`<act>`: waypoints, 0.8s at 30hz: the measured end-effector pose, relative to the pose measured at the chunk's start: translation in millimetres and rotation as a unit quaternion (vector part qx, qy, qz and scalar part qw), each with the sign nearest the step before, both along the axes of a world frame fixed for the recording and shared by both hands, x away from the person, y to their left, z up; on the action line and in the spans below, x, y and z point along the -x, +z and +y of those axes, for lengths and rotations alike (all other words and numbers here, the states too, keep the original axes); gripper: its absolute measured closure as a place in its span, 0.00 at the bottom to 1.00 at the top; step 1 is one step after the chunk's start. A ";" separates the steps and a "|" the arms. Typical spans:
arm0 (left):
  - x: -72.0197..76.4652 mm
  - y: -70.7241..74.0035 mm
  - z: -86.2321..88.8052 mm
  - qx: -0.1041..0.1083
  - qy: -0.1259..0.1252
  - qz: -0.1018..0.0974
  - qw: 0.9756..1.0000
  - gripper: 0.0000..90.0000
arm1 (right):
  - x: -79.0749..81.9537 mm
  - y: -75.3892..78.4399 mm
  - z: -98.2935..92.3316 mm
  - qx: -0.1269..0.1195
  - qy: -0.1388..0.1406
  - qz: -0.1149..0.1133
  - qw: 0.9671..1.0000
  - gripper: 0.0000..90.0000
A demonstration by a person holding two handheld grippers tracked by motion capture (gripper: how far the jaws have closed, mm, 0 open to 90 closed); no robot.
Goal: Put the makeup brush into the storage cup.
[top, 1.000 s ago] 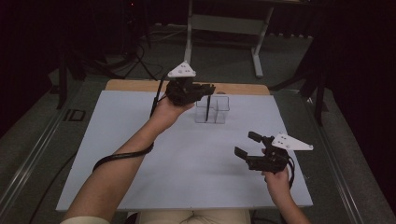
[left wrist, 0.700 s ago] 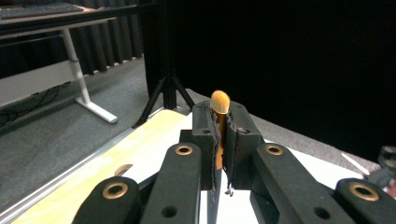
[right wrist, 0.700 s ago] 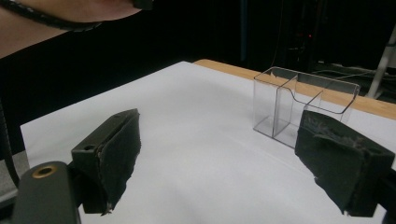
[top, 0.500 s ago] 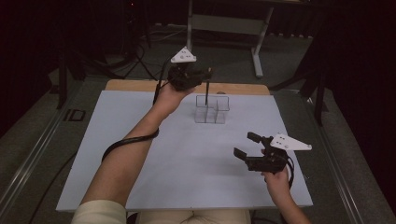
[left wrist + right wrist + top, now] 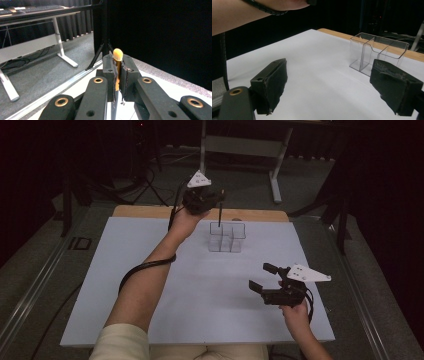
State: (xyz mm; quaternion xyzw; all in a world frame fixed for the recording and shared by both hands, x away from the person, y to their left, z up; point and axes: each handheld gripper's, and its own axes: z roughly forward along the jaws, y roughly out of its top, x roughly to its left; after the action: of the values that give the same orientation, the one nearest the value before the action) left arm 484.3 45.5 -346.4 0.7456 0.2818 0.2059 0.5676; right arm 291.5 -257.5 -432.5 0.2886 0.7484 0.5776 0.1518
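My left gripper (image 5: pixel 214 199) is raised over the table's far edge, shut on a thin dark stick (image 5: pixel 219 215) that hangs straight down above the clear compartment box (image 5: pixel 227 238). In the left gripper view the stick's tan rounded end (image 5: pixel 117 54) pokes up between the pads, with the gripper (image 5: pixel 117 65) shut on it. The stick's lower end is near the box's back left compartment; I cannot tell if it is inside. My right gripper (image 5: pixel 262 277) hovers open and empty at the front right. The box (image 5: pixel 377 53) stands ahead of the open right gripper (image 5: pixel 332 73).
A white sheet (image 5: pixel 125 285) covers the table, with a wooden strip (image 5: pixel 145 211) along the far edge. The left forearm (image 5: pixel 242 12) and its cable (image 5: pixel 142 267) cross the middle left. A metal desk frame (image 5: pixel 272 180) stands on the floor beyond.
The left gripper has risen and moved slightly right and away, turning the stick to hang upright over the box. The right gripper has stayed still and open.
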 end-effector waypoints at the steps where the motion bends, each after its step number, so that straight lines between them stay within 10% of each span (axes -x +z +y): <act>1: -1.2 -1.7 -0.6 0.003 0.000 0.002 1.000 0.94 | 0.1 -0.1 0.0 0.000 0.000 0.000 1.000 0.16; 13: -9.4 -23.0 -3.4 -0.013 0.029 0.013 0.999 0.93 | 0.4 -1.2 0.3 0.003 0.002 0.004 1.000 0.16; 24: -2.6 -22.1 6.3 0.002 0.077 0.043 0.996 0.53 | -0.8 -1.5 -0.5 0.004 0.000 0.004 1.000 0.16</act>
State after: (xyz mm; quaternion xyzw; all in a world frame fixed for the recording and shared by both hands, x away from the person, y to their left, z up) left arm 486.9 51.8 -368.4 0.7289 0.3630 0.2160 0.5388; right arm 292.3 -258.1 -434.0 0.2902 0.7515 0.5733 0.1496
